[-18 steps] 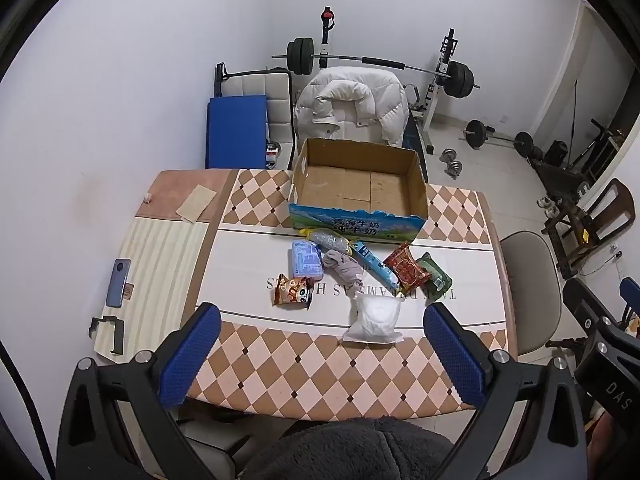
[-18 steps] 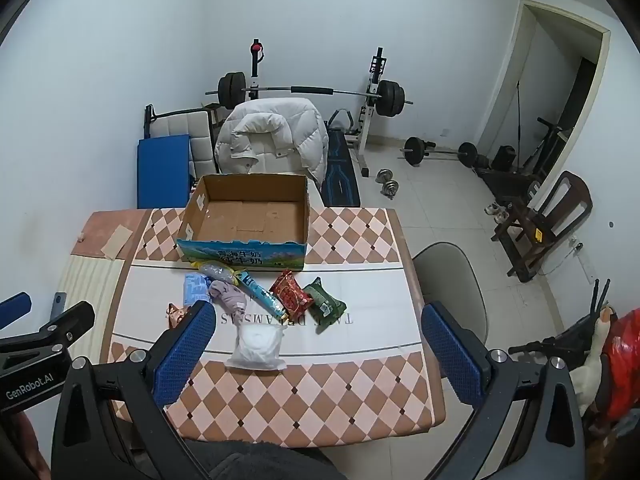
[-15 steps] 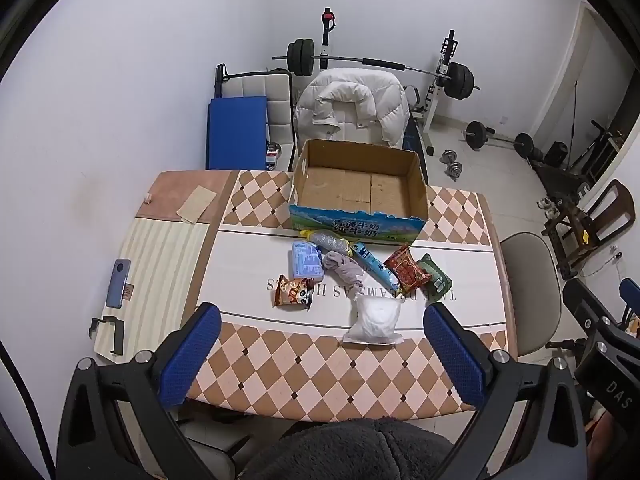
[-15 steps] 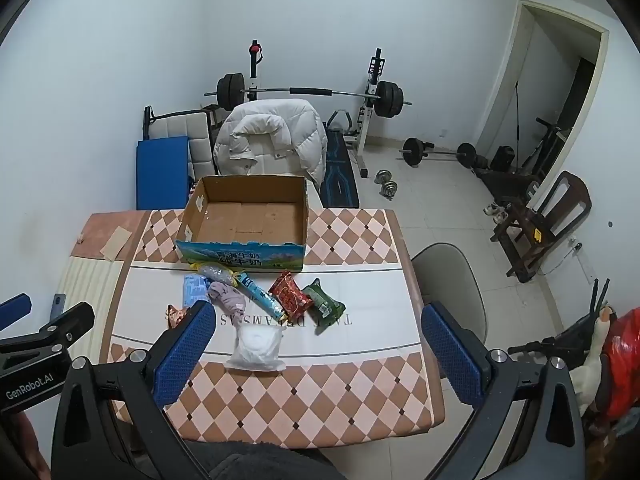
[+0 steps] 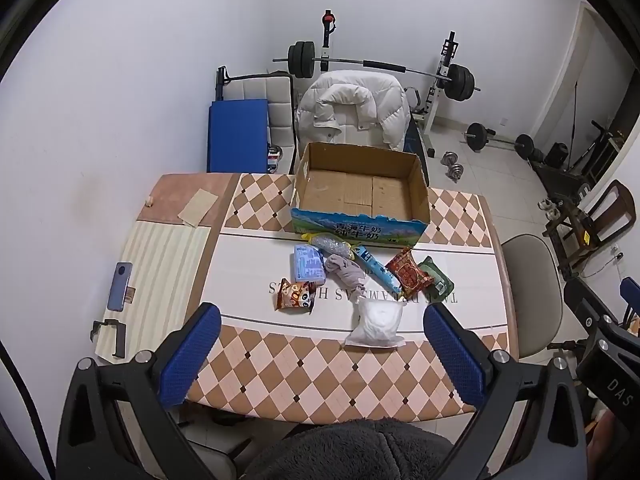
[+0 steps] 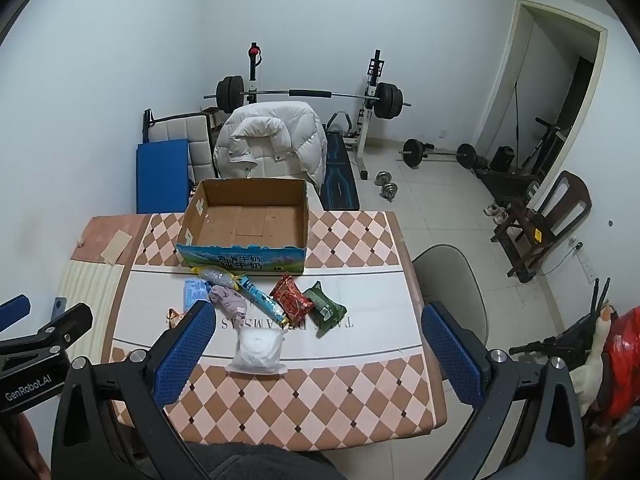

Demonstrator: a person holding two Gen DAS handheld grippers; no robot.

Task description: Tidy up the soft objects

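Left jaws: we see the left gripper (image 5: 320, 354) held high over the near edge of the table (image 5: 280, 376), its blue pads spread wide with nothing between them.
Right jaws: the right gripper (image 6: 316, 354) hangs likewise above the near edge, pads wide apart and bare.
Nearest soft thing: the white pouch (image 5: 376, 324) lies on the table beyond both pairs of pads, well below them, touched by neither.
Left of the pile: we find the panda snack packet (image 5: 294, 295) and, just behind it, the light blue tissue pack (image 5: 308, 264).
Middle of the pile: the grey cloth bundle (image 5: 346, 274) sits beside the tissue pack, with a clear crinkled bag (image 5: 332, 245) close against the box front.
Right of the pile: a long blue wrapper (image 5: 376, 270) runs slantwise, then the red snack packet (image 5: 408, 274) and the green packet (image 5: 436, 280), the red overlapping the green.
Box: the open cardboard box (image 5: 360, 232) stands at the far side of the pile, nothing inside it.
Hidden: in the right wrist view the left pad covers most of the panda snack packet and part of the tissue pack.
Hard to make out: we cannot read the small print on the wrappers.
Cut off: a dark fleecy garment (image 5: 352, 452) of the person fills the bottom edge.
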